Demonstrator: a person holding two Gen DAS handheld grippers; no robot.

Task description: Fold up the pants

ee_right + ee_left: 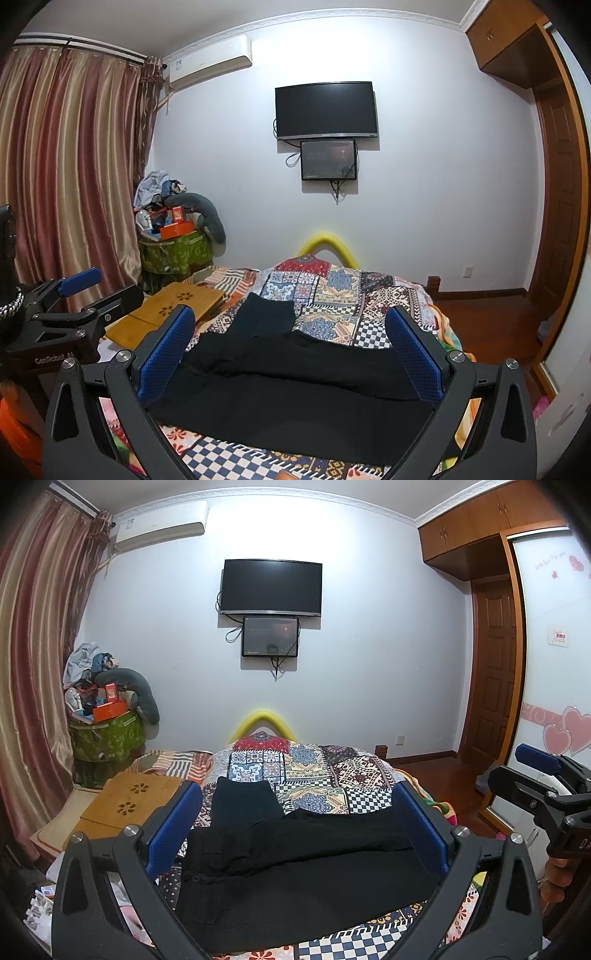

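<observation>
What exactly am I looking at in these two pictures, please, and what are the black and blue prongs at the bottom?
They are hand-held grippers, one in each of a person's hands, each carrying a wide-angle camera looking along its two fingers. One picture comes from the left gripper, the other from the right gripper. Each also shows the other gripper at its edge. Both are open and hold nothing. Below them black pants lie spread on a patchwork bedspread, beside a wooden lap tray. A wall television hangs beyond.

One pair of black pants (295, 867), two grippers (295, 830) (291, 354), one quilt (325, 775), two wall screens (271, 587) (270, 637), one wooden tray (133, 801).
</observation>
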